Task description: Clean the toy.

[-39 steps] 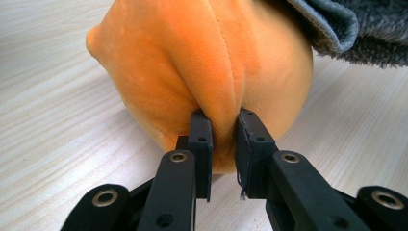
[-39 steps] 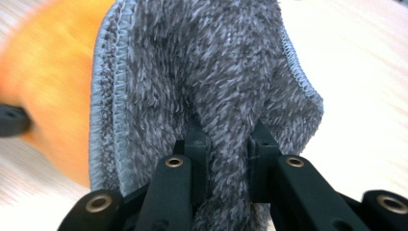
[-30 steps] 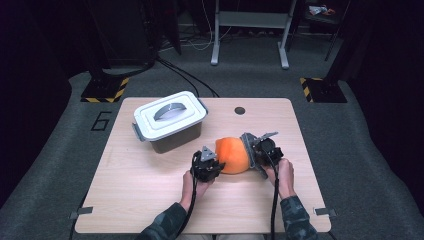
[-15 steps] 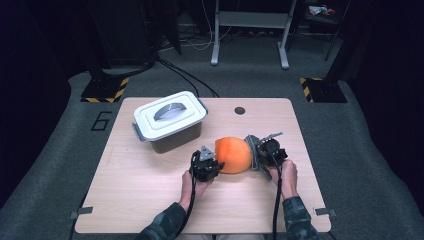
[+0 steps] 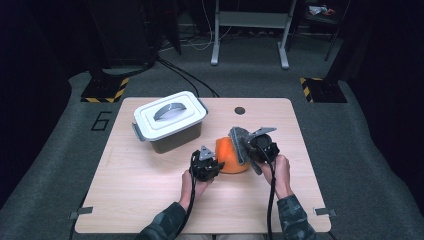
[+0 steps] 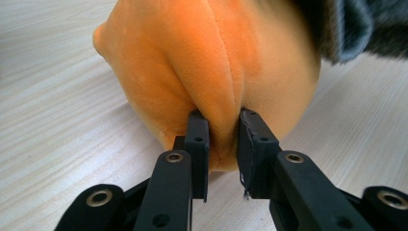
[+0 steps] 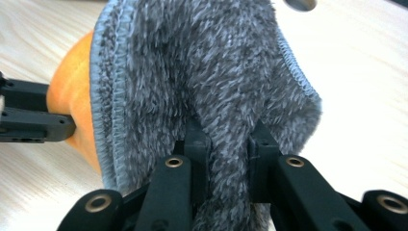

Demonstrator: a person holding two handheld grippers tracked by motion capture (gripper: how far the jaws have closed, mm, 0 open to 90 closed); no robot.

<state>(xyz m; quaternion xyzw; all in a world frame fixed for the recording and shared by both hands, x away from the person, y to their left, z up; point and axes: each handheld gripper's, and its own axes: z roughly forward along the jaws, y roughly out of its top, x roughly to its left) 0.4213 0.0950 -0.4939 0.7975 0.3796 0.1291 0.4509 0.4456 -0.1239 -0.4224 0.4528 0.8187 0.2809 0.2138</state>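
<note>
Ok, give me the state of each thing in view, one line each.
Left tool: shut on a fold of the orange plush.
Right tool: shut on the grey fuzzy cloth.
Orange plush: on the table, pinched.
Grey fuzzy cloth: lifted against the plush's side.
Storage box: lid on, handle flat.
Table: bearing box and plush.

Orange plush toy (image 6: 211,62): soft velvety cloth, short smooth nap, matt, stitched seams.
Grey cloth (image 7: 211,82): shaggy long-pile fabric, rough and fuzzy, with a paler overlocked hem.
Left claw (image 6: 223,139) and right claw (image 7: 226,144): matt black plastic, lightly grained, with small bright metal rivets at the joints.
Table (image 5: 150,195): pale wood-grain top, smooth, low sheen.
Box (image 5: 170,122) near the far left corner of the table: smooth plastic, light grey lid with a slight gloss, darker body.
Floor (image 5: 60,150): grey carpet, matt, coarse.
</note>
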